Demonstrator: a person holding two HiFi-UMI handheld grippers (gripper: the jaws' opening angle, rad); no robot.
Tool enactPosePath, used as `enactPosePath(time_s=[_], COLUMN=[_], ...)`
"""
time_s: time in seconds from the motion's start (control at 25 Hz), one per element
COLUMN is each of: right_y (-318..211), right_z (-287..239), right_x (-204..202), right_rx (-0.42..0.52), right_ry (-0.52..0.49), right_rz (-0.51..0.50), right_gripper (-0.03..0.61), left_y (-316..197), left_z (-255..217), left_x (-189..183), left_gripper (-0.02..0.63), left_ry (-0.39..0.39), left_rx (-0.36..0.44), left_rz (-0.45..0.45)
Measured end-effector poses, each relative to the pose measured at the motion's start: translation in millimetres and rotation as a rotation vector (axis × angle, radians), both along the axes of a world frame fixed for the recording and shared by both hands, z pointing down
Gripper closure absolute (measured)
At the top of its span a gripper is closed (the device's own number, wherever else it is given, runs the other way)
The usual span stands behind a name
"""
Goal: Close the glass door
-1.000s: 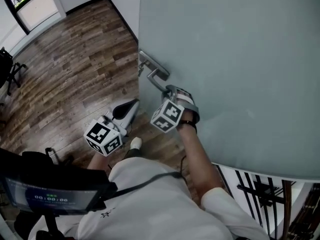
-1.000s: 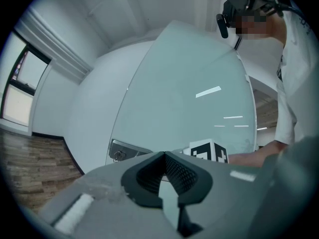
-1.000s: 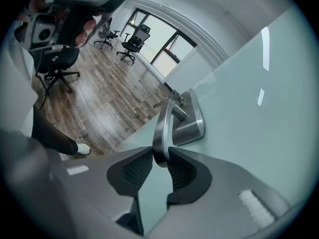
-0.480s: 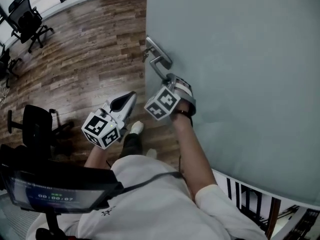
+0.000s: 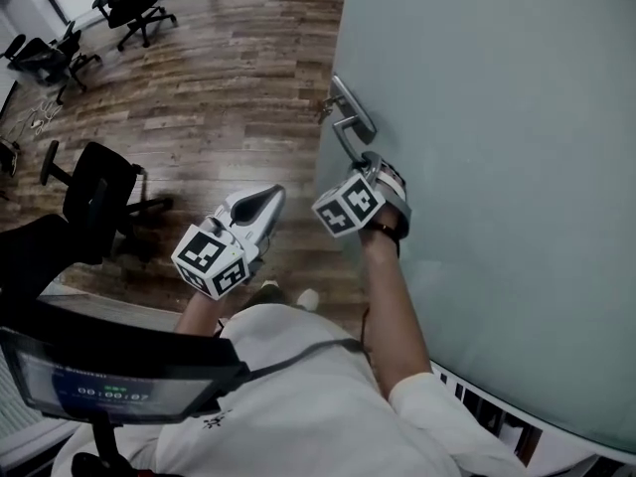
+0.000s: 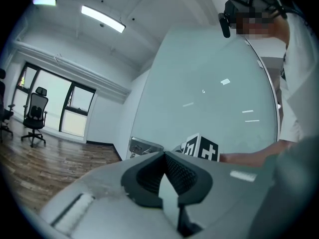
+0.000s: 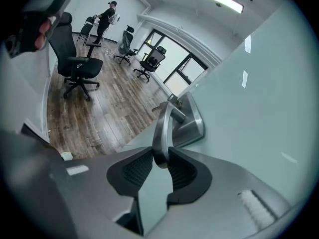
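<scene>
From the head view, the right tool (image 5: 366, 162) held the near end of the lever handle (image 5: 348, 127), its long axis running far from the tool along the glass door (image 5: 497, 167) at right. In the left gripper view, the left tool (image 6: 164, 153) was pressed together, empty, left of the door. The right gripper view showed jaws pinching the lever.

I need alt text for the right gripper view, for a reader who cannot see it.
The right tool grips the end of a metal lever handle on a frosted glass door, both jaws pressed against it. Behind, to the left, lies a wooden floor with a black office chair and large windows.
</scene>
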State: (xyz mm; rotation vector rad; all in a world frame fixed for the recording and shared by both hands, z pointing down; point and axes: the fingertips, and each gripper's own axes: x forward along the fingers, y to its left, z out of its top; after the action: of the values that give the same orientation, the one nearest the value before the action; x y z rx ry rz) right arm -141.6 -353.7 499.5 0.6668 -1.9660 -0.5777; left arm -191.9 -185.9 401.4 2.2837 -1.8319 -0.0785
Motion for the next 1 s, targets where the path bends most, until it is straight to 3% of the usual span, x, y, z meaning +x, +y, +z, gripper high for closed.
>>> enactPosePath(time_s=[0.68,1.0], right_y=[-5.3,79.7], right_z=[36.6,5.5], right_x=[-8.8,-23.8], right_rx=[-0.038,0.004], right_ry=[-0.019,0.012], right_rz=[-0.096,-0.136], right_gripper=[0.479,0.479], left_y=[23.9,130.0], left_z=[11.1,-24.1], left_x=[-7.4,-15.2], left_gripper=[0.607,0.607], left_ry=[0.008,0.024], left_rx=[0.010,0.056], left_rz=[-0.106,-0.124])
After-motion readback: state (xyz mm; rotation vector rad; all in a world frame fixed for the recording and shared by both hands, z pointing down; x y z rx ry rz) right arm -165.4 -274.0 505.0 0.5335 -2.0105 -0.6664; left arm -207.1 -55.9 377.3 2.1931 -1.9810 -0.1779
